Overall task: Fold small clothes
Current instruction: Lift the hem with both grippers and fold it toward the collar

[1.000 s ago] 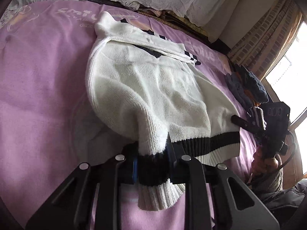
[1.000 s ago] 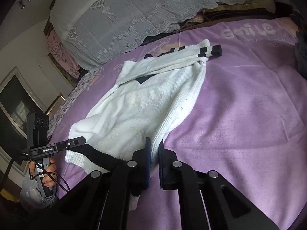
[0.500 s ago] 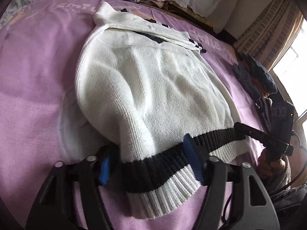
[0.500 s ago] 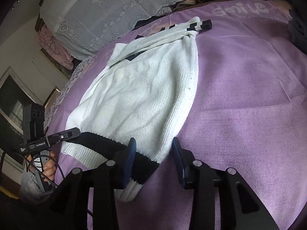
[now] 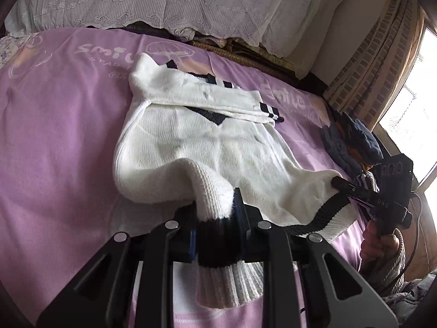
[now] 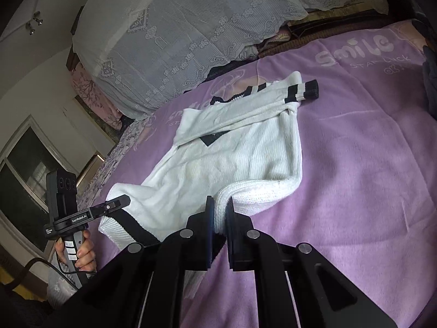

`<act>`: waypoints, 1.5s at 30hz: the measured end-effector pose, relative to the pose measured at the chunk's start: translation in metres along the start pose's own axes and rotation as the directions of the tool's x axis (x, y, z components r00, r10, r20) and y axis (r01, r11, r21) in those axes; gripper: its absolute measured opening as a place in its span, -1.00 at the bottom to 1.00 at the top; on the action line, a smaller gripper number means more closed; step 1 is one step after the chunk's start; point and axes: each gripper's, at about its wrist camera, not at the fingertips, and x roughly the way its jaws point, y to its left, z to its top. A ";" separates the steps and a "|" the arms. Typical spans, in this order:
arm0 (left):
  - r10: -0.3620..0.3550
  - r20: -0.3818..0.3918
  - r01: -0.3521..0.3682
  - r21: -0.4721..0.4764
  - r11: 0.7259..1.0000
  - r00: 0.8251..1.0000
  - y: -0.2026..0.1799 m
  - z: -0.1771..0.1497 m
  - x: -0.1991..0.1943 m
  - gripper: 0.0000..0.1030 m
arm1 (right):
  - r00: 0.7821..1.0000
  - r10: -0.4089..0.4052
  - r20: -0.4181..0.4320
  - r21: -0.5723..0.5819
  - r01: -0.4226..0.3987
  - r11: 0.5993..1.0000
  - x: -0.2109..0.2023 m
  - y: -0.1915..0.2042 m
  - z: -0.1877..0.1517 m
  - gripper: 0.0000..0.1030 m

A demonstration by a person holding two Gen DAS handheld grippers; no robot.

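A small white knit sweater (image 5: pixel 218 142) with black stripes lies on the purple blanket (image 5: pixel 54 136), sleeves folded across its chest. My left gripper (image 5: pixel 215 218) is shut on the hem's left corner, at the black band, and lifts it. My right gripper (image 6: pixel 220 213) is shut on the hem's right corner of the sweater (image 6: pixel 240 158), also raised off the blanket (image 6: pixel 355 164). Each gripper shows in the other's view: the right one (image 5: pixel 338 184) at the far right, the left one (image 6: pixel 123 201) at the left.
A white lace-covered pile (image 5: pixel 191 2) runs along the back of the bed. Dark blue clothes (image 5: pixel 352 142) lie at the right edge by a curtain and window. A dark window or door (image 6: pixel 24 186) stands at the left.
Both grippers opened wide around the hem half a second ago, then closed on its corners again and lifted them. The sweater's lower part now bunches upward.
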 end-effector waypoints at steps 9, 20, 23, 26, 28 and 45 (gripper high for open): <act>0.038 0.014 -0.038 0.006 0.999 0.999 -0.001 0.040 0.019 -0.61 | 1.000 0.007 0.030 0.037 -0.008 0.999 0.014 -0.008 0.034 -0.83; 0.076 0.023 -0.076 0.015 0.997 0.997 0.000 0.070 0.037 -0.61 | 0.999 -0.003 0.041 0.064 0.000 0.998 0.034 -0.018 0.068 -0.83; 0.086 0.030 -0.087 0.015 0.996 0.996 0.002 0.082 0.043 -0.61 | 0.999 -0.015 0.044 0.057 0.012 0.998 0.043 -0.019 0.079 -0.83; 0.096 0.035 -0.096 0.003 0.995 0.995 0.006 0.093 0.049 -0.61 | 0.999 -0.021 0.048 0.062 0.018 0.998 0.051 -0.023 0.090 -0.83; 0.100 0.038 -0.100 -0.007 0.995 0.994 0.009 0.100 0.053 -0.61 | 0.999 -0.021 0.050 0.069 0.018 0.997 0.056 -0.026 0.097 -0.83; 0.159 0.082 -0.154 -0.064 0.986 0.984 0.030 0.161 0.103 -0.60 | 0.996 -0.050 0.072 0.144 0.039 0.989 0.114 -0.062 0.157 -0.83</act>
